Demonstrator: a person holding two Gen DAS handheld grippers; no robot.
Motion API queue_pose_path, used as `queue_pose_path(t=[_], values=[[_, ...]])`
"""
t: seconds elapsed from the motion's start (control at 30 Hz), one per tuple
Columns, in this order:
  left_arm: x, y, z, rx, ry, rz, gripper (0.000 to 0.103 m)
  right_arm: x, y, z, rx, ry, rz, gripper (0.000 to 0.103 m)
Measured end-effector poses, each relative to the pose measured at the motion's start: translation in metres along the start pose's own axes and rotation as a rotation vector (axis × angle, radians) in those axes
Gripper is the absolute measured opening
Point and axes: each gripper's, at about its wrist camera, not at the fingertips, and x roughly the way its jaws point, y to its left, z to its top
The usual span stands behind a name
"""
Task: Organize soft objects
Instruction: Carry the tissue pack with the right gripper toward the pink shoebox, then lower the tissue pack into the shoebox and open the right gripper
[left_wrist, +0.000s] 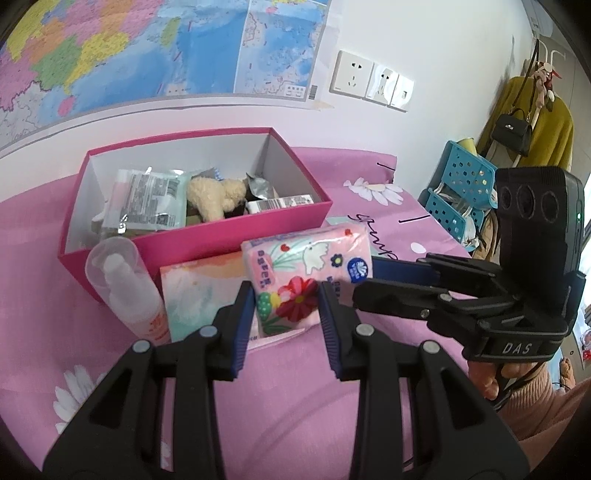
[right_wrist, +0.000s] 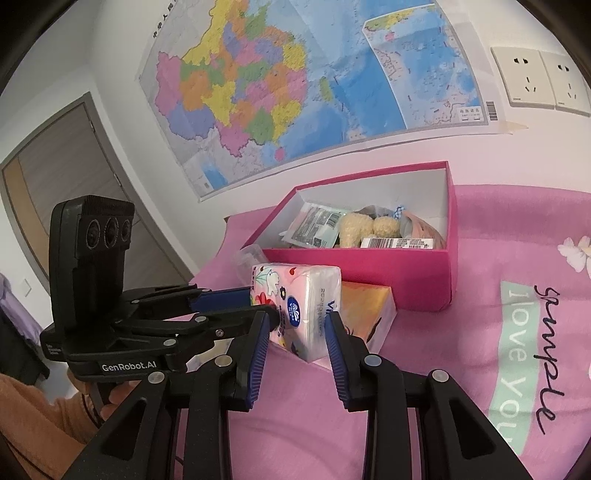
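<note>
**Mia:** What is the left gripper (left_wrist: 283, 295) doing?

**Ben:** It is pinching the flowery tissue pack (left_wrist: 306, 273). One blue pad is on each side of the pack, and the pack is tipped up between them.

**Mia:** And the right gripper (right_wrist: 295, 325)?

**Ben:** Its fingers are spread apart. The end of the same tissue pack (right_wrist: 306, 306) sits in the gap, but I cannot tell if the pads touch it.

**Mia:** What is under the pack?

**Ben:** A second tissue pack (left_wrist: 199, 291), orange and white. It lies flat on the pink sheet (left_wrist: 295, 398), just past the left gripper's tips.

**Mia:** What is behind that?

**Ben:** A pink box (left_wrist: 207, 236), farther out from both grippers. Inside is a fluffy cream toy (left_wrist: 216, 197) and some packets.

**Mia:** Anything else close by?

**Ben:** A clear spray bottle (left_wrist: 123, 284) lies to the left of the left gripper, touching the front of the box.
</note>
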Motion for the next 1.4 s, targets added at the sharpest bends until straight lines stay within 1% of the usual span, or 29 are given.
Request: queue_pose_path(t=[0.27,0.47,1.4], values=[[0.002,-0.001,0.011,0.007,-0.016,0.001,0.036,-0.001,-0.006,0.008,0.001,-0.015,-0.004,0.032],[0.005,0.001,0.019,-0.007,-0.019,-0.013,0.036,-0.002,-0.008,0.016,-0.007,-0.029,-0.011,0.032],[0.013,0.003,0.048,0.015,-0.053,0.037,0.036,0.004,-0.019,0.045,-0.004,-0.070,-0.010,0.032]])
